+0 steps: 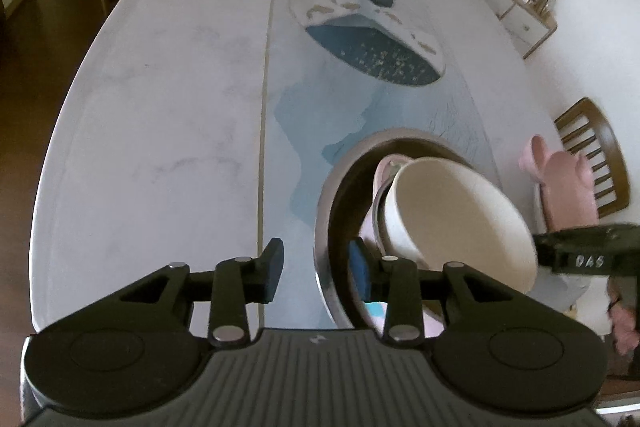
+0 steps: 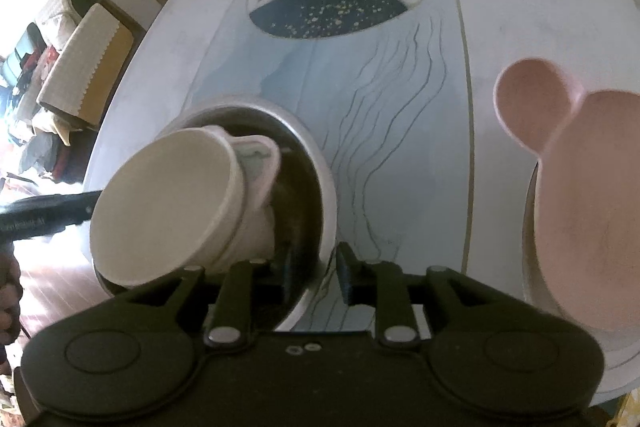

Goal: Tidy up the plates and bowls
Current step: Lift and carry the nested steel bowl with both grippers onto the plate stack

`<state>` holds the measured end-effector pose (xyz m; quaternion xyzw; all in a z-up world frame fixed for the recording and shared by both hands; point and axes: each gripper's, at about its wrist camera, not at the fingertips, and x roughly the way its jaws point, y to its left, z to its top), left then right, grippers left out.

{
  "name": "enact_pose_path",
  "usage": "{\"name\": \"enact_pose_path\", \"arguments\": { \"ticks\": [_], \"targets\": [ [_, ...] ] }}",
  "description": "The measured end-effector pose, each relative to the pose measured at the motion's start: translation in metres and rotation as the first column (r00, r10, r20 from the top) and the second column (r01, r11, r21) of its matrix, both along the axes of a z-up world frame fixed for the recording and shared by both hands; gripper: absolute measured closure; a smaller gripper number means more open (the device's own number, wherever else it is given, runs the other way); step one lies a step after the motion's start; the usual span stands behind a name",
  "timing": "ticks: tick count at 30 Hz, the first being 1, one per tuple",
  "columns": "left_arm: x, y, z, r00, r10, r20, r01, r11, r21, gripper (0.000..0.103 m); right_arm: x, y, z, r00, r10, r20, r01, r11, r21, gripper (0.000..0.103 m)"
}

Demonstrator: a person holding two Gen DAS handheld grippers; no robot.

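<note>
Round steel basin (image 1: 326,227) sits near the tabletop's (image 1: 160,107) close edge; a cream ceramic bowl (image 1: 460,215) leans tilted inside it over a pale pink bowl (image 1: 386,167). Our left gripper (image 1: 316,271) and right gripper (image 2: 312,277) each straddle the basin's rim, jaws parted, clamping nothing. We should close evenly, lift level. A pink eared plate (image 2: 580,187) lies right of the basin.

Light: soft daylight, blown out far left of the right tongs (image 2: 311,277).
Blur: bowl (image 1: 460,219) smeared.
Edges: fisheye-bent, dark corners.
</note>
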<state>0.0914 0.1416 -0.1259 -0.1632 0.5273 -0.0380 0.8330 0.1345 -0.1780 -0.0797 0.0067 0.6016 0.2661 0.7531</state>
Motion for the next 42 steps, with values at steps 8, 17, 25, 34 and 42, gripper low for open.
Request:
{"name": "enact_pose_path", "arguments": {
  "ticks": [8,17,25,34,42],
  "targets": [
    [-0.008,-0.007,-0.012,1.000,0.010,-0.028,-0.010,1.000,-0.017,0.073,0.001,0.003,-0.003,1.000,0.017,0.018,-0.016,1.000,-0.015,0.086],
    [-0.012,-0.018,-0.012,0.999,0.024,-0.030,-0.024,1.000,0.012,0.091,-0.004,0.009,-0.005,0.998,0.037,0.042,-0.035,0.998,-0.051,0.088],
    [-0.012,-0.023,-0.008,0.999,0.035,-0.026,-0.034,0.998,0.049,0.092,-0.011,0.011,-0.003,0.997,0.044,0.066,-0.040,0.997,-0.070,0.089],
    [-0.012,-0.031,0.009,1.000,0.025,-0.013,-0.024,0.998,0.065,0.092,-0.011,0.004,0.004,0.998,0.011,0.059,-0.008,0.999,-0.052,0.089],
    [0.000,-0.049,0.042,1.000,-0.022,0.017,0.021,0.997,0.076,0.092,-0.013,-0.013,0.029,0.996,-0.042,0.082,0.045,0.998,-0.036,0.089]
  ]
}}
